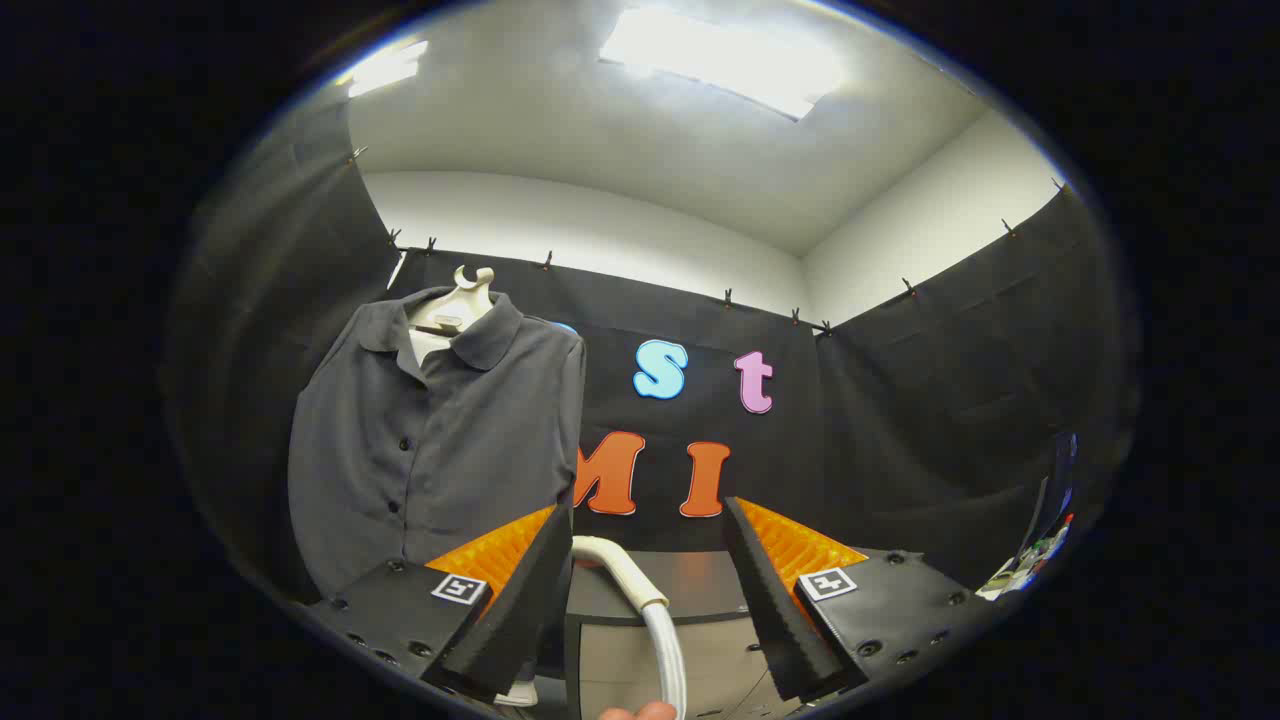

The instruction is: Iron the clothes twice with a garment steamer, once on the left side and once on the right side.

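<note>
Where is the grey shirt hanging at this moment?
In the gripper view, the grey shirt hangs on a pale hanger against the black booth wall, beyond the open gripper and off to its left side.

Shirt (430, 450) hem hidden behind gripper (650, 555) finger; hose (650, 610) end cut off.
</note>
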### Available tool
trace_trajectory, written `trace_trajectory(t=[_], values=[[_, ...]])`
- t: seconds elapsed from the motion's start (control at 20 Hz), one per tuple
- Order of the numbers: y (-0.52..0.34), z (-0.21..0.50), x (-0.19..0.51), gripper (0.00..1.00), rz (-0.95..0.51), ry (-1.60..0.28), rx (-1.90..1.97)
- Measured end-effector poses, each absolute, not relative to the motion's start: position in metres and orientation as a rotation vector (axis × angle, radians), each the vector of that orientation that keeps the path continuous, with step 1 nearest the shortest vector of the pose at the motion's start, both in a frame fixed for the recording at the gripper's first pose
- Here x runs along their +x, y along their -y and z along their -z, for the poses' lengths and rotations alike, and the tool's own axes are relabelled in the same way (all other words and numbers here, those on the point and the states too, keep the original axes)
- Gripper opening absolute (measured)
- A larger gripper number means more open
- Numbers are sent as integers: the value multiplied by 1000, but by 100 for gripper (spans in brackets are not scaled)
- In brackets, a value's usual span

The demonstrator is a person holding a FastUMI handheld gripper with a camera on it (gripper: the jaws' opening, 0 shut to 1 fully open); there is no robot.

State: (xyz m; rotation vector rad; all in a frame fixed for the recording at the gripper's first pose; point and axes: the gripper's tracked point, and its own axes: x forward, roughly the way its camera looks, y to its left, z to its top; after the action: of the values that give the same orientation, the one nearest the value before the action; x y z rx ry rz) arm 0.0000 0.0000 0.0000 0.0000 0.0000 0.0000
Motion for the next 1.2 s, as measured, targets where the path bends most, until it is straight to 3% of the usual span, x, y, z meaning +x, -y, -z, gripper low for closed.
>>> trace_trajectory(t=[0.25,0.45,0.6,0.8,0.95,1.2], values=[[8,-70,15,97,-2,59,14],[14,-80,32,97,30,-18,0],[7,-143,56,97,19,62,25],[25,-221,73,97,111,103,-3],[19,-184,46,97,159,-64,66],[6,-120,-2,97,97,-86,136]])
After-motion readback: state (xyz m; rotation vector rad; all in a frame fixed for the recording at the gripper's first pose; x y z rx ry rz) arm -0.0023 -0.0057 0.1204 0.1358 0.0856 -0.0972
